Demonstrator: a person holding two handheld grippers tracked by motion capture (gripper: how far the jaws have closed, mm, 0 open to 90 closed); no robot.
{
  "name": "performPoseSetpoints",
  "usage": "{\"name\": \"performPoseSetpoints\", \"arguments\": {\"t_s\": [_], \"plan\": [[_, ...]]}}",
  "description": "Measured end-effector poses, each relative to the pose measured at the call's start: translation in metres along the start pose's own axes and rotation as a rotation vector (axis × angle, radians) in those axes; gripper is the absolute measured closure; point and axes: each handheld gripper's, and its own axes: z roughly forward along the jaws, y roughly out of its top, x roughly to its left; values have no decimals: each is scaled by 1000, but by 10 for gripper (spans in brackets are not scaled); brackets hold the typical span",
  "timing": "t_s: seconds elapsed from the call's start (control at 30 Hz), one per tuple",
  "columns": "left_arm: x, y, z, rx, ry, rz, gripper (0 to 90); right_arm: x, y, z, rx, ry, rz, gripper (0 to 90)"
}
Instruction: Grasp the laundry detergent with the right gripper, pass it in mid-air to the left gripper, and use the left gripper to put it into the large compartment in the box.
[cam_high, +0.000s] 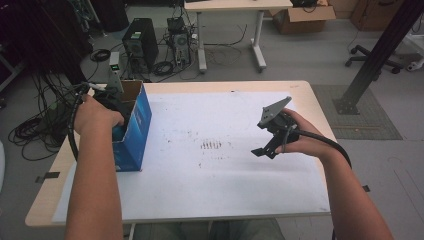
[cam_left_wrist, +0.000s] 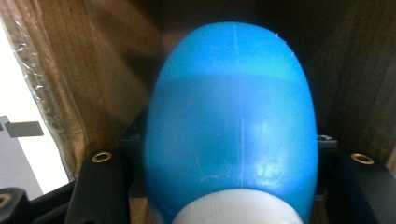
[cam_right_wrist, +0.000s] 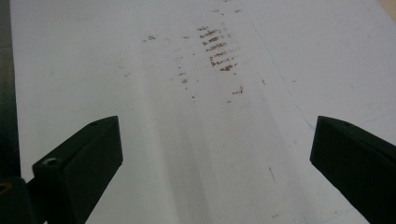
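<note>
Left hand-held gripper (cam_high: 111, 102) reaches into the blue carton (cam_high: 134, 131), jaws clamped on a blue bottle (cam_left_wrist: 232, 126) with a white cap (cam_left_wrist: 236, 209). Right hand-held gripper (cam_right_wrist: 212, 154) hovers spread-jawed and empty above the table (cam_high: 225, 180). Best to draw the bottle straight along the carton, clear of its brown walls.

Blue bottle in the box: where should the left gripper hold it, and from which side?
Hold the blue bottle low on its body just past the white cap, coming in cap-end first through the blue box's open top. It narrows there, and the left gripper's jaws already flank it.
</note>
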Motion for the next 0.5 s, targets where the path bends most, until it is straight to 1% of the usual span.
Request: {"name": "performPoseSetpoints", "arguments": {"t_s": [0.37, 0.5], "plan": [[0, -2, 0, -13, -2, 4, 383, 2, 0, -4, 3, -1, -6, 26], [0, -2, 0, -27, -2, 6, 380, 2, 1, -5, 0, -1, -11, 25]]}}
